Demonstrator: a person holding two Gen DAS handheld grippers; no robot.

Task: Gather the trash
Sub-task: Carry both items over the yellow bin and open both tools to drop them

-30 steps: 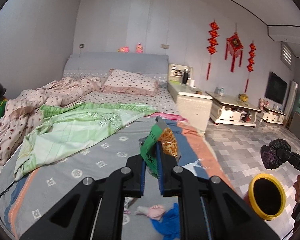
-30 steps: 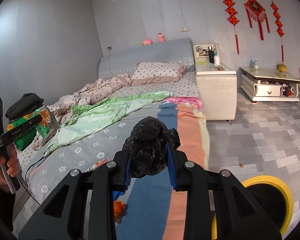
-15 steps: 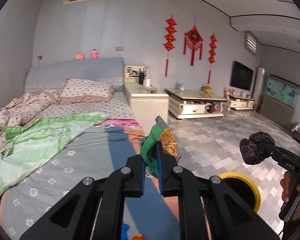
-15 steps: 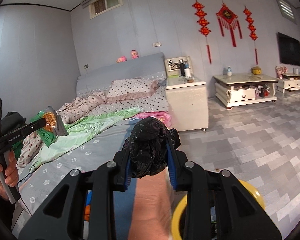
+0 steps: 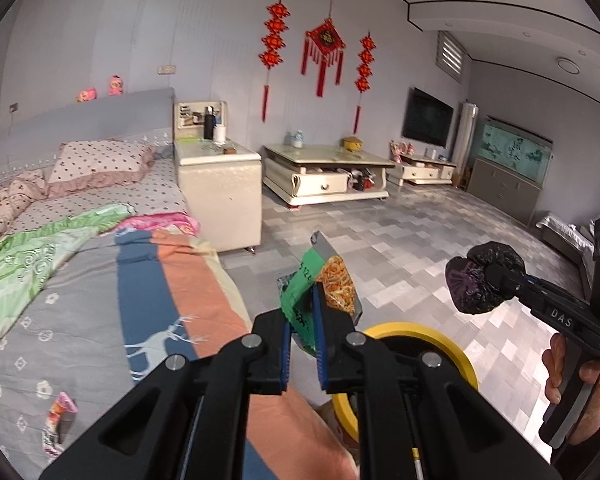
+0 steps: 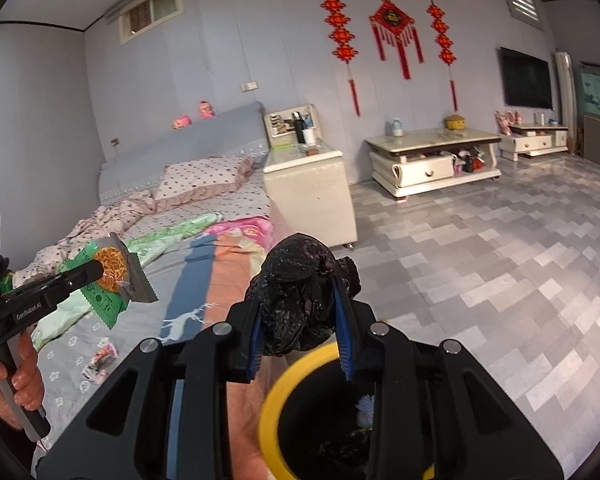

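My left gripper [image 5: 302,322] is shut on a green and orange snack wrapper [image 5: 320,282], which sticks up between its blue pads above the foot of the bed. My right gripper [image 6: 300,320] is shut on a crumpled black plastic bag [image 6: 302,300]. A bin with a yellow rim [image 6: 272,404] stands on the floor by the bed's corner, just below and in front of the black bag; it also shows under the left gripper as the yellow bin rim [image 5: 420,330]. The right gripper with the bag [image 5: 484,280] appears at the right of the left wrist view. The wrapper [image 6: 108,276] appears at the left of the right wrist view.
The bed [image 5: 100,280] with grey, blue and orange covers lies to the left; a small pink wrapper [image 5: 58,416] lies on it. A cream bedside cabinet [image 5: 220,196] and a low cream table [image 5: 324,176] stand beyond. Grey tiled floor [image 6: 500,260] stretches right.
Both grippers have swung to the right, away from the bed and toward the yellow-rimmed bin, which now lies closer beneath them. Each still holds its piece of trash.
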